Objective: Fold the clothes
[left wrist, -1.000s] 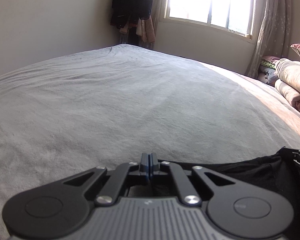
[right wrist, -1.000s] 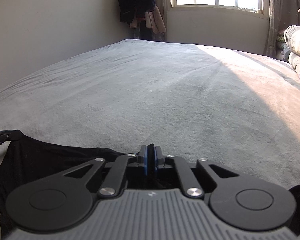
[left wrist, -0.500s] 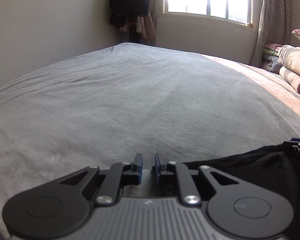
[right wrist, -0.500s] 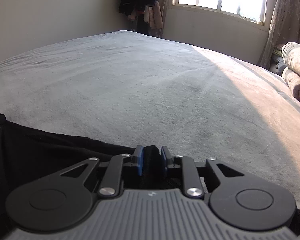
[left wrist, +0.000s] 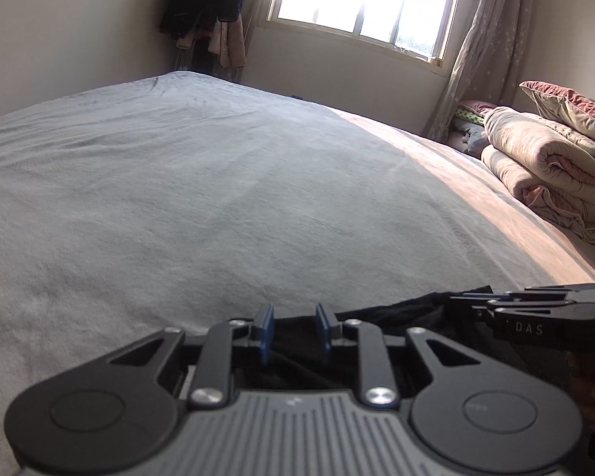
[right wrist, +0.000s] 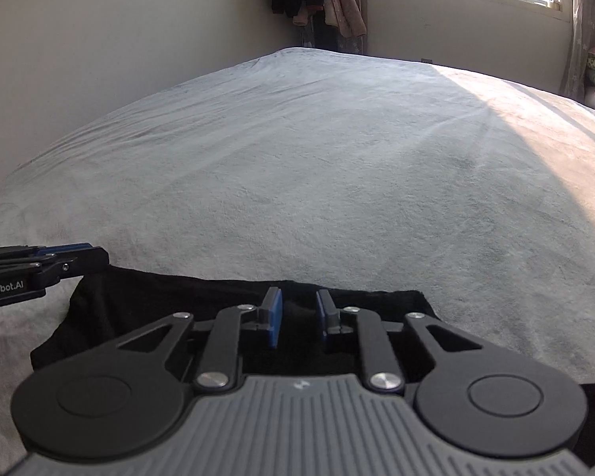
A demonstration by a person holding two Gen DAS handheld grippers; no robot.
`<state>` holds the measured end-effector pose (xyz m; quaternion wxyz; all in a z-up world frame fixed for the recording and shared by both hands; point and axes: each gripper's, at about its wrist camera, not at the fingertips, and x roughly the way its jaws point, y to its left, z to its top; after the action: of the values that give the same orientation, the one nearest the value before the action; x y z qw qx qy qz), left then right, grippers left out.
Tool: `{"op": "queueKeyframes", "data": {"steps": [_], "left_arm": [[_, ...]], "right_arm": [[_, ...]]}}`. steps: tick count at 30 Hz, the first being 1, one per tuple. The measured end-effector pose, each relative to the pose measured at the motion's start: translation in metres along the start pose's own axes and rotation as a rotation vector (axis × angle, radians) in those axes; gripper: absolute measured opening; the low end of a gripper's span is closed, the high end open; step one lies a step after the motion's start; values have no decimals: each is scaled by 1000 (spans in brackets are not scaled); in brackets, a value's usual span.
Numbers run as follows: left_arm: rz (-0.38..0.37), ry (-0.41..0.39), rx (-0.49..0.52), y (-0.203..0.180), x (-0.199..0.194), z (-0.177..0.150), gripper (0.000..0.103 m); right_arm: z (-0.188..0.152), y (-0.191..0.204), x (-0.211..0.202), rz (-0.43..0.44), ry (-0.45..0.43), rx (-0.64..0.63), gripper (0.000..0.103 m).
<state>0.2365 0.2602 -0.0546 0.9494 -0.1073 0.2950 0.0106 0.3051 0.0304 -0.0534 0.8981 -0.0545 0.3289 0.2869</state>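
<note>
**One black garment, near edge of bed**

You have two tongs and one black garment (right wrist: 202, 301). It is plain, dark and limp, lying flat on the grey bed (right wrist: 337, 166), long axis running left to right. Your left tongs (left wrist: 294, 331) are opening and your right tongs (right wrist: 298, 319) are closing, both over the cloth, pads not pressing it.

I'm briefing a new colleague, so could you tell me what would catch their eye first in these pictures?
A black garment lies flat at the near edge of the wide grey bed. Sun from the window lights the bed's right side. Rolled quilts are stacked on the far right.
</note>
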Motion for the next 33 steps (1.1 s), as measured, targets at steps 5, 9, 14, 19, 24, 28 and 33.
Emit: {"op": "queueKeyframes", "data": {"steps": [5,9,14,19,24,28,33], "left_arm": [[52,28,42,-7,12,-8,21],[37,-7,26,-4,3,-3,26],[21,-7,-8,-1,3,-2,33],[45,28,-74,3,-4,5,40],[17,21,-84,-5,-35,10,56],[4,33,-3,-36,-60,9,64],[-77,62,113,-90,-77,-4,69]], "right_arm": [[0,11,23,-49,-30,-73,19],[5,15,22,-72,-45,-90,19],[3,9,-21,-97,-65,-48,27],[-10,-13,-98,-133,-51,-2,35],[-29,-43,-176,-223,-57,44,38],[-50,-70,-222,-317,-64,78,39],[-85,-110,-237,-387,-70,205,39]]}}
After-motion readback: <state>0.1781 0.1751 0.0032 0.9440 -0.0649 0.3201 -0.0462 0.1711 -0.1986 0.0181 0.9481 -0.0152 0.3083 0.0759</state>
